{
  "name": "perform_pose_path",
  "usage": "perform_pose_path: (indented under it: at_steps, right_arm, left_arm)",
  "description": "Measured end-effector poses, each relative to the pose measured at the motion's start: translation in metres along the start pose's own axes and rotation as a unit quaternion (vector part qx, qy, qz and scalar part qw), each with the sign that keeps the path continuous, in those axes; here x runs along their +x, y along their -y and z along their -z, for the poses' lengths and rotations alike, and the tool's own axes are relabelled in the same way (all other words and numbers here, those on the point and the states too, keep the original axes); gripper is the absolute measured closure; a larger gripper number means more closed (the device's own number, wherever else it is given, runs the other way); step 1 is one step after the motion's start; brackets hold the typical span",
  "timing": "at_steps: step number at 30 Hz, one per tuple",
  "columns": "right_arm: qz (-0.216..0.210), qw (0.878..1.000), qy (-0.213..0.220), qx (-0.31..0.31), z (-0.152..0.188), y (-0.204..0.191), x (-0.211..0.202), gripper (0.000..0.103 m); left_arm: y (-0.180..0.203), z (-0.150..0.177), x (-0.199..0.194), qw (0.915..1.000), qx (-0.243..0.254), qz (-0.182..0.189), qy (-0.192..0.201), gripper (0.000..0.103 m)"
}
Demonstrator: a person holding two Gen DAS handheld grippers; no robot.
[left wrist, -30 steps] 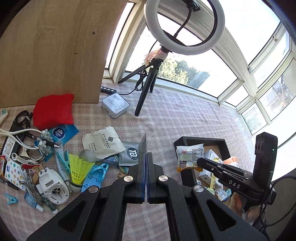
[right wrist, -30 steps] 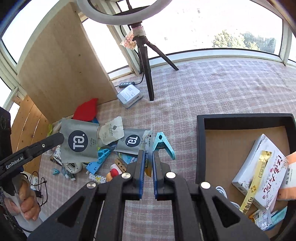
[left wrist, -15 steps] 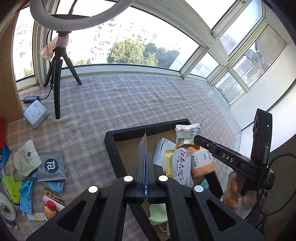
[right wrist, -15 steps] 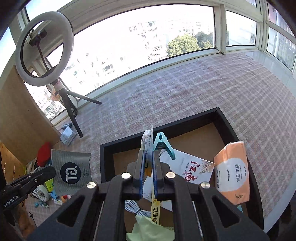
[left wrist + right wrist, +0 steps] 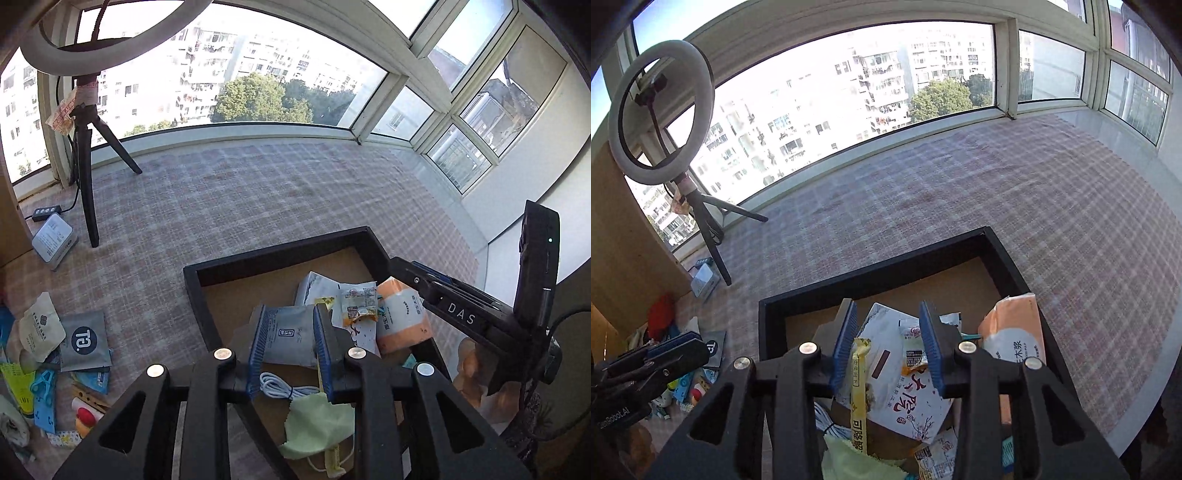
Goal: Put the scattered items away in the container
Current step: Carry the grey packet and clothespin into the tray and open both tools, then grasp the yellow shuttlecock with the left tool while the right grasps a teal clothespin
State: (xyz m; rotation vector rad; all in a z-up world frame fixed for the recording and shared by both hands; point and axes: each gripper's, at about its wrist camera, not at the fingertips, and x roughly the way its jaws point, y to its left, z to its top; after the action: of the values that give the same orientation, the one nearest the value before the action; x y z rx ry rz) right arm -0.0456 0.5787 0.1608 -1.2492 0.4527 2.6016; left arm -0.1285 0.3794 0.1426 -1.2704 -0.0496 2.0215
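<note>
Both grippers hang over the black tray (image 5: 236, 264) on the checked surface (image 5: 258, 192), and both are opening.

The left gripper (image 5: 290, 345) has its blue pads apart. A grey sachet (image 5: 290, 334) shows in the gap between them, lying in the tray; I cannot tell whether it still touches a pad, and neither pad visibly presses on it. Below it in the tray lie a coiled white cable (image 5: 284, 387) and a pale green cloth (image 5: 317, 424).

The right gripper (image 5: 886, 345) stands wider, with nothing pinched. Through its gap show things in the tray: a yellow bar wrapper (image 5: 858, 391) on a white pack with red lettering (image 5: 905, 398), and a small snack packet (image 5: 912, 350) near the right pad. An orange tissue pack (image 5: 1015, 332) leans in the tray's right side. A teal clip (image 5: 969, 336) peeks out just behind the right finger.

Left of the tray, scattered things still lie on the surface: a second grey sachet (image 5: 84, 339), a cream sachet (image 5: 40, 326), a blue clip (image 5: 44, 398), a wooden peg (image 5: 86, 393) and a yellow-green shuttlecock (image 5: 16, 384). Farther back stand a ring light on a tripod (image 5: 85, 177) and a small white box (image 5: 53, 240). In the right wrist view a red pouch (image 5: 659, 314) lies by the wooden board (image 5: 624, 236).
</note>
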Motion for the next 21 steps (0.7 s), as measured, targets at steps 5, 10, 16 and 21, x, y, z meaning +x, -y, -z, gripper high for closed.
perform_pose_path:
  at_steps: [5,10,16,21]
  right_arm:
    - [-0.009,1.0,-0.003,-0.01,0.0,-0.013,0.001,0.068]
    - [-0.021,0.999,-0.006,-0.027,0.003,-0.031,-0.001,0.068]
    - [-0.051,0.996,-0.022,-0.063,0.015,-0.067,0.008,0.068]
    - [-0.079,0.991,-0.045,-0.099,0.032,-0.106,0.02,0.068]
  left_arm:
    - [-0.022,0.005,-0.012,0.9998,-0.016,-0.014,0.007,0.08]
    - [-0.053,0.014,-0.027,0.9986,-0.038,-0.034,0.013,0.08]
    - [-0.106,0.031,-0.047,0.9946,-0.072,-0.072,0.018,0.08]
    - [-0.16,0.047,-0.066,0.9883,-0.102,-0.112,0.015,0.08]
